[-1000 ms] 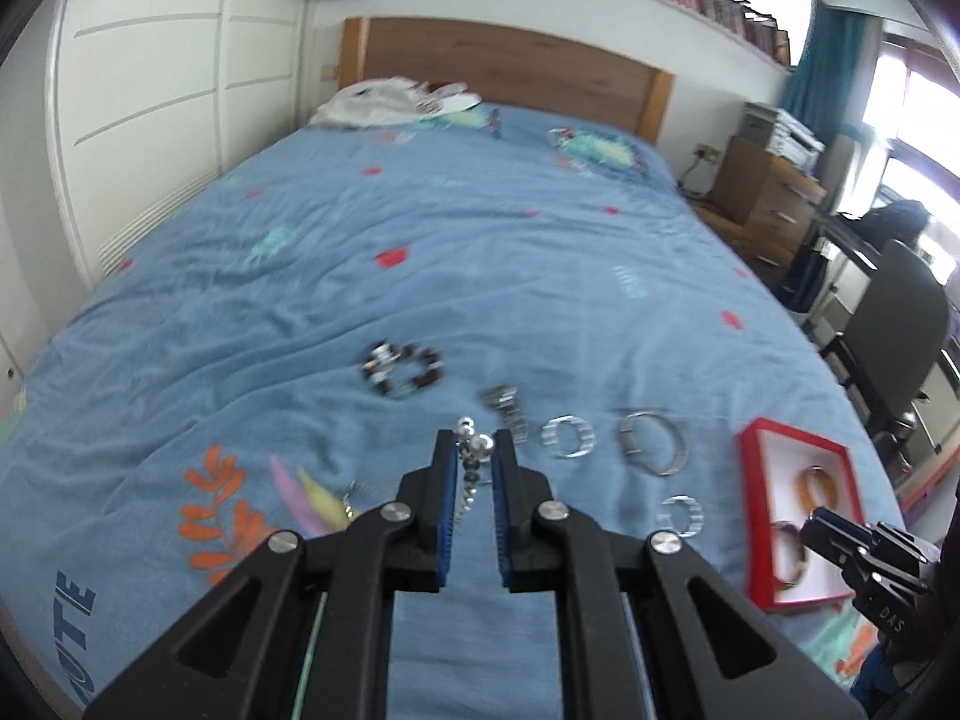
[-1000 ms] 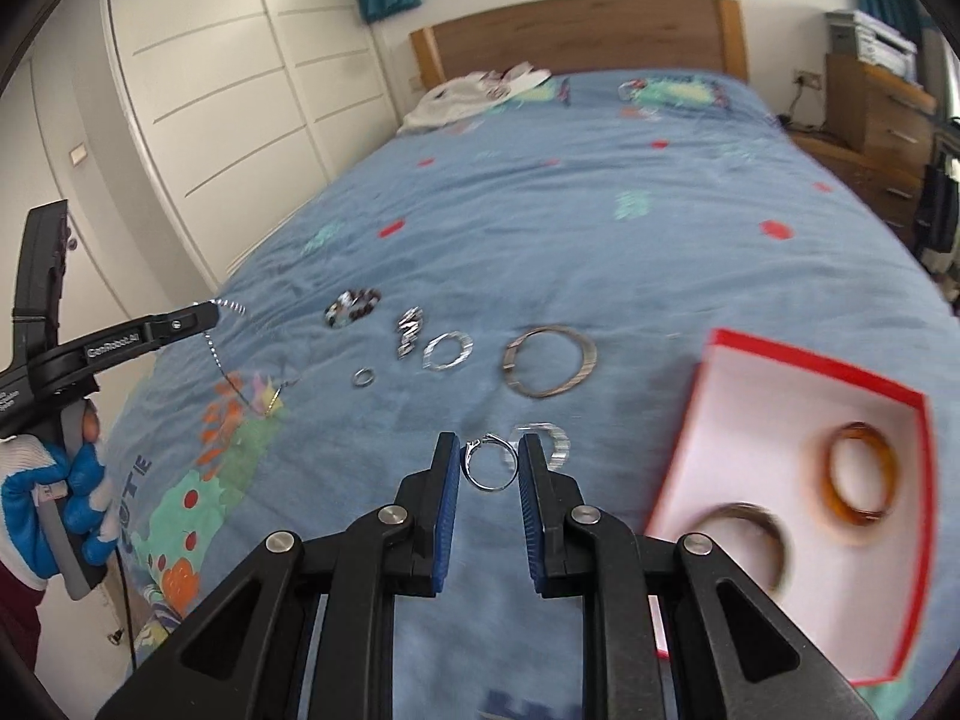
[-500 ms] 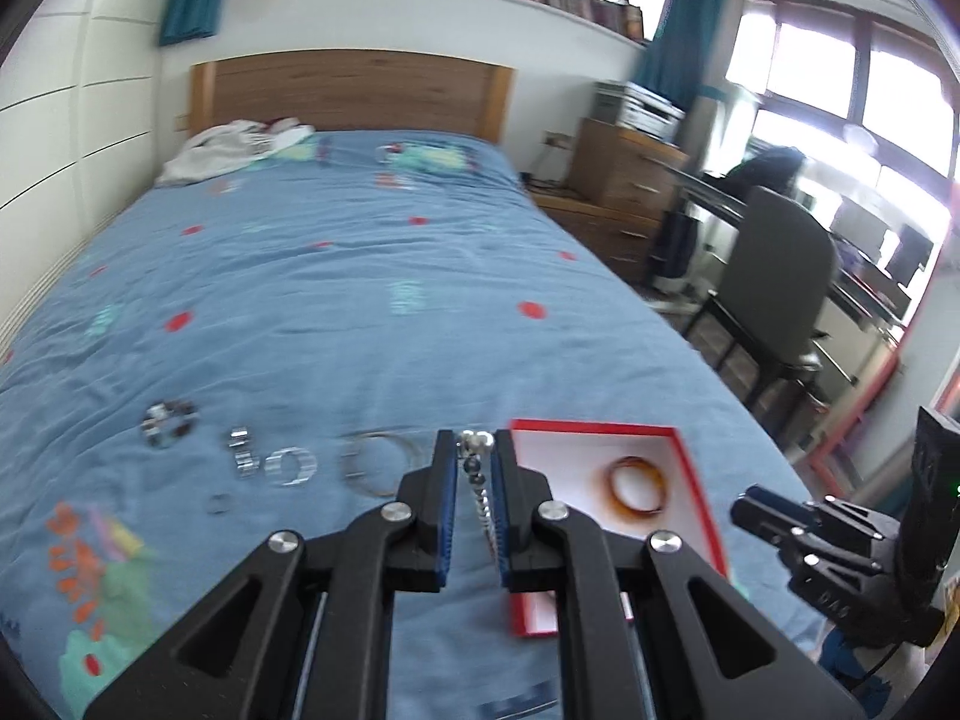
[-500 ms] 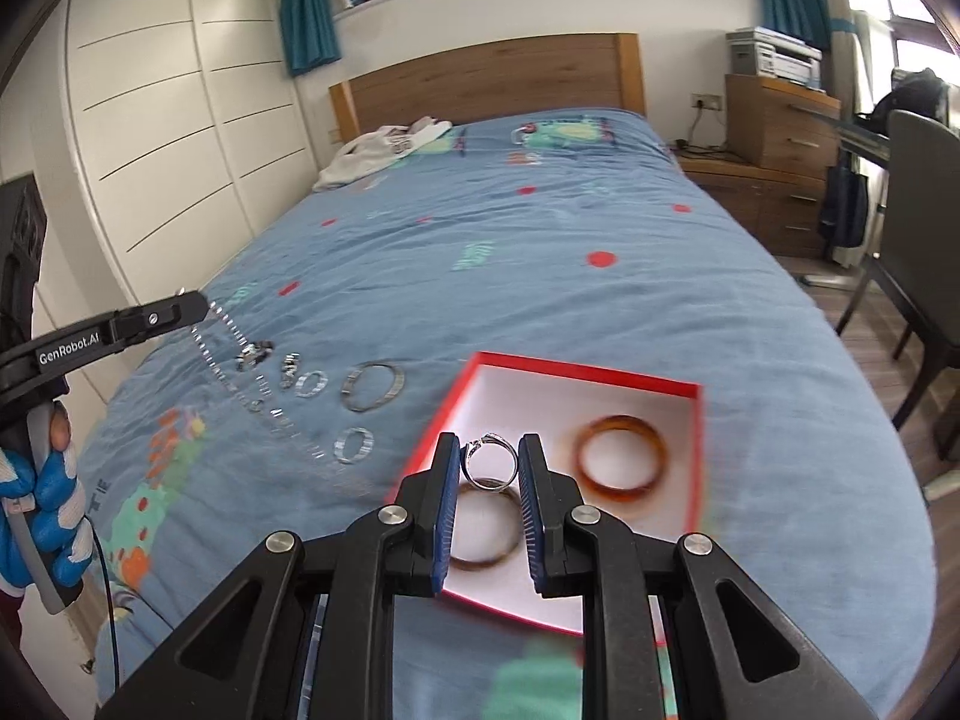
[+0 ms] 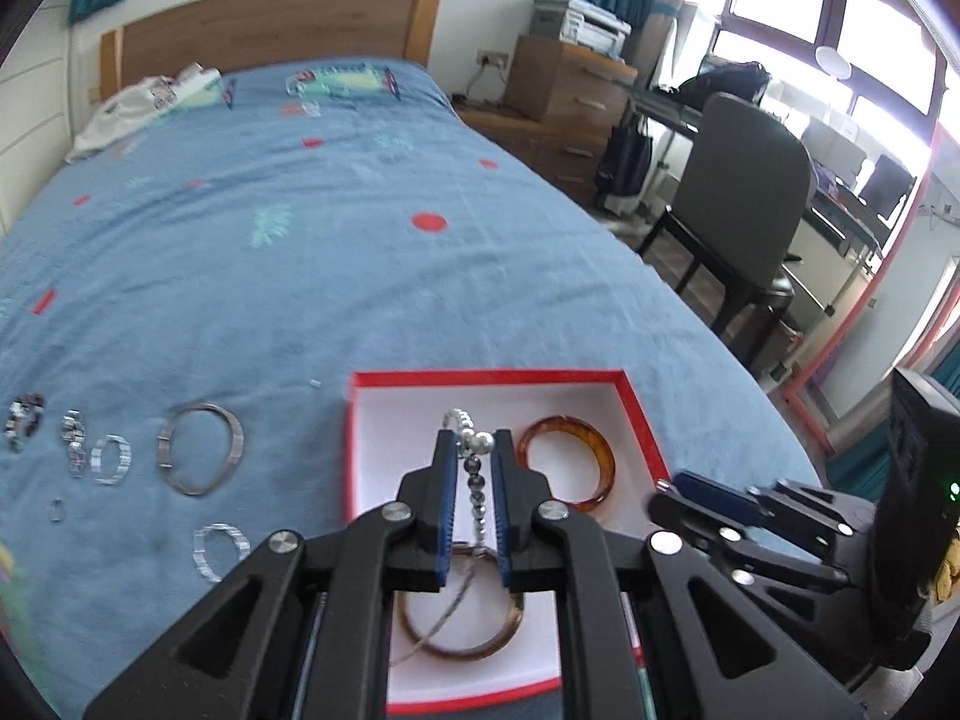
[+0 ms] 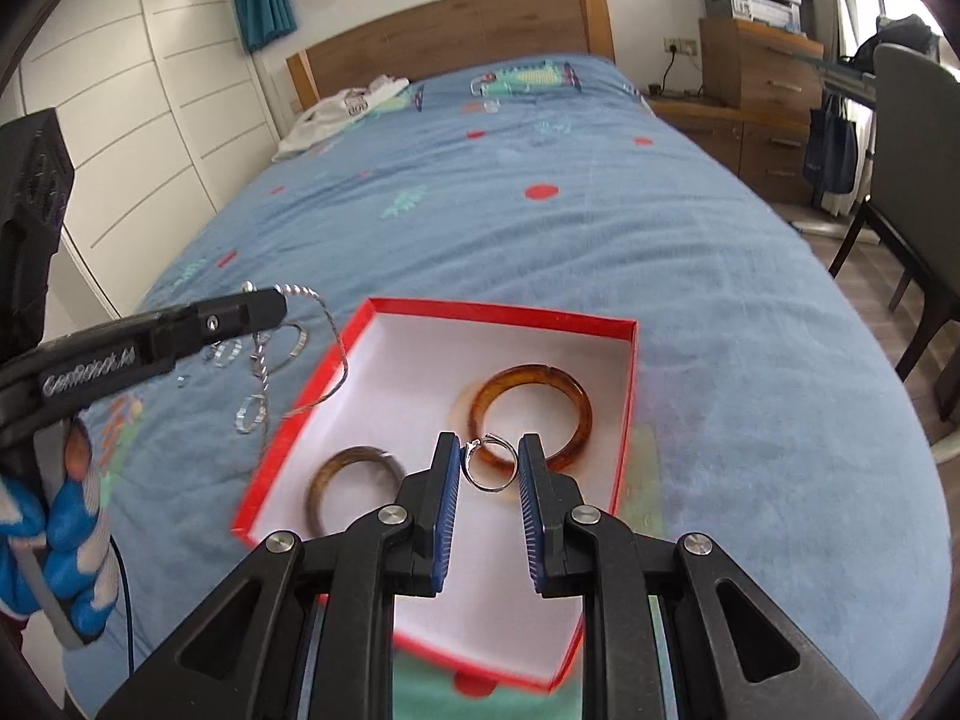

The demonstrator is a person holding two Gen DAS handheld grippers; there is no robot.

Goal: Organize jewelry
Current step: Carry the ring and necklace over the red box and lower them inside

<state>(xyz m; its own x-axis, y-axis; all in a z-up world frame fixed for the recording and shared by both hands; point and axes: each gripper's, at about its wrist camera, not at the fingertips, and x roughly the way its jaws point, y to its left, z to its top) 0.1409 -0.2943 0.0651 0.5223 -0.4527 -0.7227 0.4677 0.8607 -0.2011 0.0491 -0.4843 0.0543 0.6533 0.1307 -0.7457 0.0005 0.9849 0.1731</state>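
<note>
My left tongs point(image 5: 477, 450) are clamped tight on a beaded necklace point(image 5: 474, 480), pearl-like beads at the tips and darker ones between the blue pads; its thin silver chain hangs down into the red box point(image 5: 492, 375) that lies on the blue bed cover point(image 5: 300, 276). My right tongs point(image 6: 489, 459) are closed just far enough to pinch a small silver ring point(image 6: 489, 468) by its two sides, and they hang over the same box. In the box's white bottom lie an amber bangle point(image 6: 531, 411) toward the far right corner and a darker brown bangle point(image 6: 351, 480) nearer me, on the left in the right wrist view; the chain trails across that darker one in the left wrist view. On the cover left of the box the rest is laid out loose: a large metal bangle point(image 5: 198, 447), a linked band point(image 5: 111, 459), a second linked band point(image 5: 221, 549) nearer me, a tiny ring point(image 5: 56, 509), and a dark beaded bracelet point(image 5: 24, 420) at the far left edge. The only writing I can make out is white lettering along the side of my left tongs in the right wrist view, blurred, seemingly starting "Gen"; I cannot read the rest. My gloved left hand point(image 6: 60, 546), blue and white, grips the handle.
</note>
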